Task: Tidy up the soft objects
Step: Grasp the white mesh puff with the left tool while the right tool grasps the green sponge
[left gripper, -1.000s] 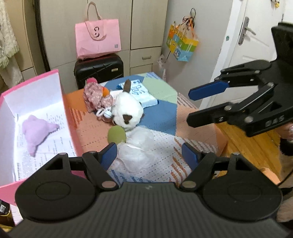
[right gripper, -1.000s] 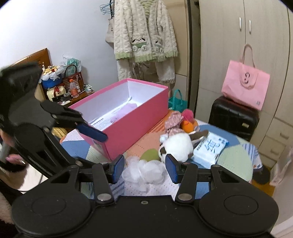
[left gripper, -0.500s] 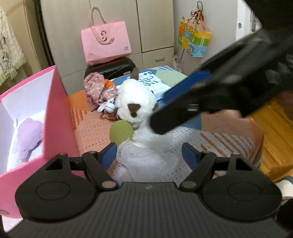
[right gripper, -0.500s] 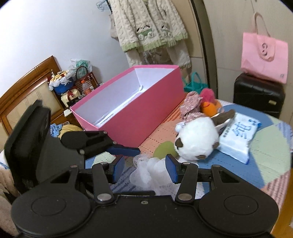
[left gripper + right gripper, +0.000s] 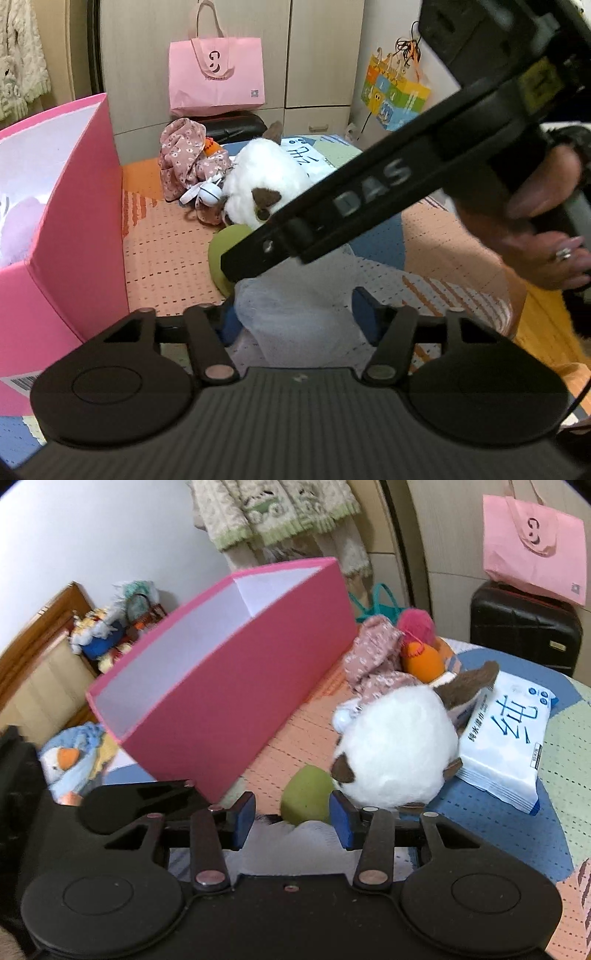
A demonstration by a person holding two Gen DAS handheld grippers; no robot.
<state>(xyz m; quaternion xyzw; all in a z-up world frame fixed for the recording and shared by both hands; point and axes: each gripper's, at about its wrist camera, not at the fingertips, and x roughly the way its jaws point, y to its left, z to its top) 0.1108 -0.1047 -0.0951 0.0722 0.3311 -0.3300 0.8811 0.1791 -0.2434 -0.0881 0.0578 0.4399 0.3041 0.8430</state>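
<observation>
**Ana:** Left wrist view first. What does the left hand-held gripper point(image 5: 297, 319) have?

**Ben:** Nothing gripped. Its blue pads stand wide apart on either side of a white mesh bundle point(image 5: 295, 317), which lies on the patchwork counter point(image 5: 166, 254) between them. I can't tell if either pad touches it.

**Ana:** And the black bar across the view?

**Ben:** That's the right hand-held gripper point(image 5: 291, 814), seen side-on, reaching over the mesh toward the green soft ball point(image 5: 221, 254). A hand point(image 5: 532, 218) holds its handle at the right.

**Ana:** Is it gripping anything?

**Ben:** In the right wrist view its fingers point(image 5: 244, 818) are parted, with the green ball point(image 5: 308, 797) just beyond the tips and the top of the mesh point(image 5: 310, 830) low between them. Nothing is clamped.

**Ana:** The other soft things?

**Ben:** A white plush with brown patches point(image 5: 399, 749) sits against the green ball. Behind it are a floral pink cloth toy point(image 5: 373, 657) and an orange one point(image 5: 423, 661). A wet-wipe pack point(image 5: 506, 742) lies just beside the plush.

**Ana:** The box?

**Ben:** The pink box point(image 5: 236, 686) stands open on the counter, beside the toys. A pale purple plush point(image 5: 18, 225) lies inside.
</observation>
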